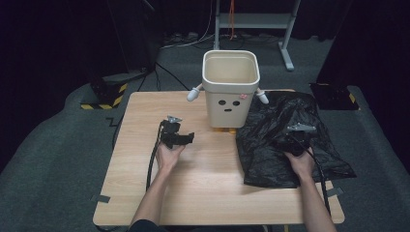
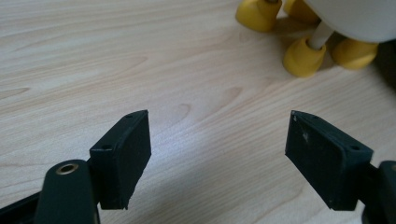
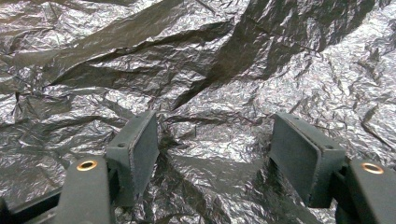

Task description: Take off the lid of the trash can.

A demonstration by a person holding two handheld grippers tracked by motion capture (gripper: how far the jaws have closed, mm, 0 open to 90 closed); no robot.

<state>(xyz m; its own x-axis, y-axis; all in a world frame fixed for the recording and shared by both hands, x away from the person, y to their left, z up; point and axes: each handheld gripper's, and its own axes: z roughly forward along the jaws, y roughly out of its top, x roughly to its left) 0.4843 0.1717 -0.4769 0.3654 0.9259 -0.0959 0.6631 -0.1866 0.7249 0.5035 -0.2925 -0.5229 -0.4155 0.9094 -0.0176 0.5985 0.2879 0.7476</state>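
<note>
A cream bin (image 1: 230,87) with a drawn face, small white arms and yellow feet (image 2: 303,58) stands at the far middle of the wooden table (image 1: 203,188). A crumpled black plastic bag (image 1: 270,154) lies spread over the table's right side, touching the bin's right. My left gripper (image 1: 187,138) hovers over bare wood left of the bin; its jaws stand wide apart with nothing between them (image 2: 217,140). My right gripper (image 1: 296,140) is down on the bag, open, its jaws (image 3: 215,140) astride wrinkled film without pinching it.
On the floor at the left sits a black block with yellow-black stripes (image 1: 104,94). A dark plate (image 1: 333,96) lies on the floor at the right. A grey metal frame (image 1: 256,19) and cables stand behind the table. Bare wood stretches across the table's near half.
</note>
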